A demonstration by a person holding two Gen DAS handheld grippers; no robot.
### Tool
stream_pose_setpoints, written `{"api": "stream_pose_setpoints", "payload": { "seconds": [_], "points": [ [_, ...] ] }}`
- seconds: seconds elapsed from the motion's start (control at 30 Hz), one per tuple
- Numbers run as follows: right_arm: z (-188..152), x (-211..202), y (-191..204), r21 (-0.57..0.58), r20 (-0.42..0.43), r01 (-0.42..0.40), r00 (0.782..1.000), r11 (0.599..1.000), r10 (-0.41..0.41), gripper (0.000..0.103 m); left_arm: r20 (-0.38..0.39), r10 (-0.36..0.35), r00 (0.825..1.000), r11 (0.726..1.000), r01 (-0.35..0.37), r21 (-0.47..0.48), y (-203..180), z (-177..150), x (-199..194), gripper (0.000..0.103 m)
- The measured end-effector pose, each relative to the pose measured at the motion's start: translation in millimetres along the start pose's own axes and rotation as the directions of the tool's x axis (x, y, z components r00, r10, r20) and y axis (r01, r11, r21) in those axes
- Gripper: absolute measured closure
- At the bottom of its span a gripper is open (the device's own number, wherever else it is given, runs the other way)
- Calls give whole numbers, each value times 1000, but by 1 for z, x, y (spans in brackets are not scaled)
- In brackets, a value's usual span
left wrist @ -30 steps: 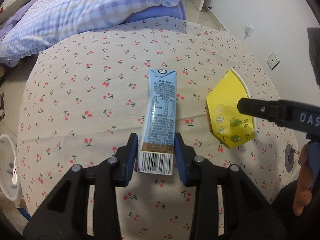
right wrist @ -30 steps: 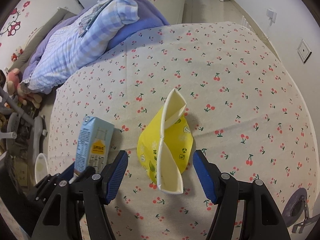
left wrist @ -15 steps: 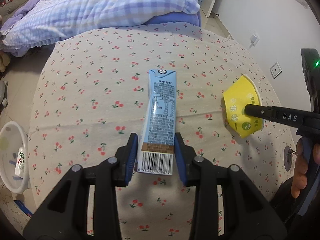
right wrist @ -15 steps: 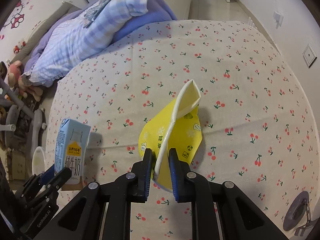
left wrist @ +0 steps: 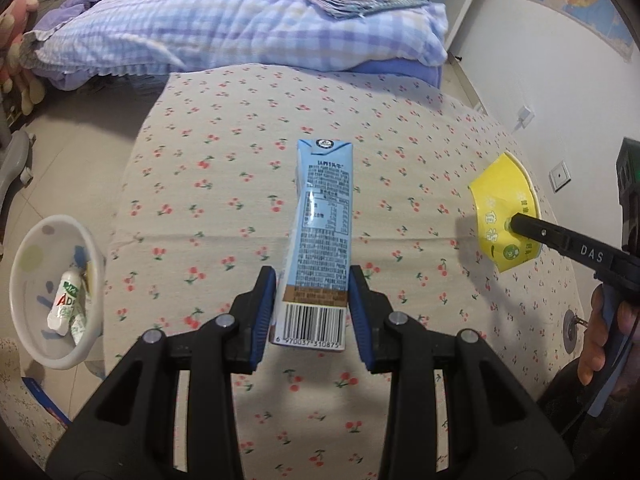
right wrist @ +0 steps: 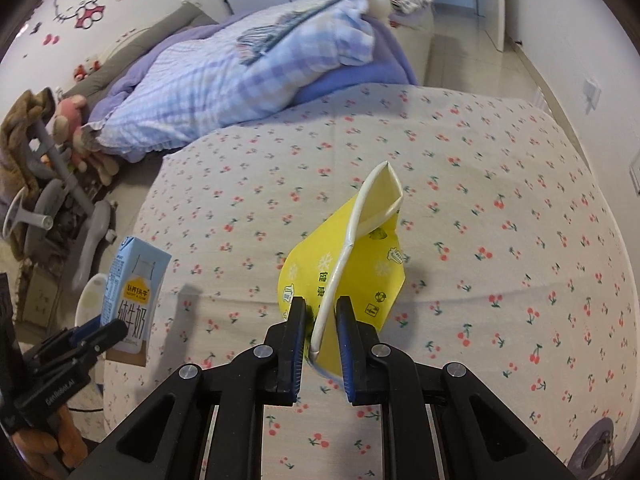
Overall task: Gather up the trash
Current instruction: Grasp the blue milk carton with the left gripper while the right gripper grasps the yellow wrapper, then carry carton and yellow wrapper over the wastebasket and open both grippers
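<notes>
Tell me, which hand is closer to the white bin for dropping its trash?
Probably the left. The left gripper holds the milk carton and the white bin sits on its side; the right gripper is farther away.

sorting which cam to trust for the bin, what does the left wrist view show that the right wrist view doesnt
Only the left wrist view shows inside the white bin, where small white bottles lie, plus the carton's barcode.

Only the right wrist view shows the crushed yellow cup's white rim pinched in the right tool, and the carton's front label.

Both show the blue milk carton held in the left tool, the yellow cup, the cherry-print cloth and the checked bedding.
</notes>
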State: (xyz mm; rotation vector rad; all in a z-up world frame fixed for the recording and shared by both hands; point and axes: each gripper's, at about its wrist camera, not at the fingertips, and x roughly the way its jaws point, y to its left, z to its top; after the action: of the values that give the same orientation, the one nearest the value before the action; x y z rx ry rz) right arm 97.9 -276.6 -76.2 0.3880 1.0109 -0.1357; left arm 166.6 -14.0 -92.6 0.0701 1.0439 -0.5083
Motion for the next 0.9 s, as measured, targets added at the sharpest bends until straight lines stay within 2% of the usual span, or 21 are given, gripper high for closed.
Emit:
{"api": "stream_pose_setpoints", "payload": {
  "seconds": [0.37, 0.63, 0.9],
  "points": [
    [2, -7, 57, -112, 53, -100, 993, 989, 106, 87, 29, 39, 999, 990, -35, -140, 66, -10, -26, 65],
    [1, 2, 112, -204, 51, -141, 987, 969, 154, 87, 48, 98, 994, 978, -87, -190, 98, -18, -42, 65],
    [-9, 13, 167, -279, 31, -179, 980, 943, 195, 87, 65, 113, 992, 969, -95, -227, 119, -24, -55, 65]
  ]
}}
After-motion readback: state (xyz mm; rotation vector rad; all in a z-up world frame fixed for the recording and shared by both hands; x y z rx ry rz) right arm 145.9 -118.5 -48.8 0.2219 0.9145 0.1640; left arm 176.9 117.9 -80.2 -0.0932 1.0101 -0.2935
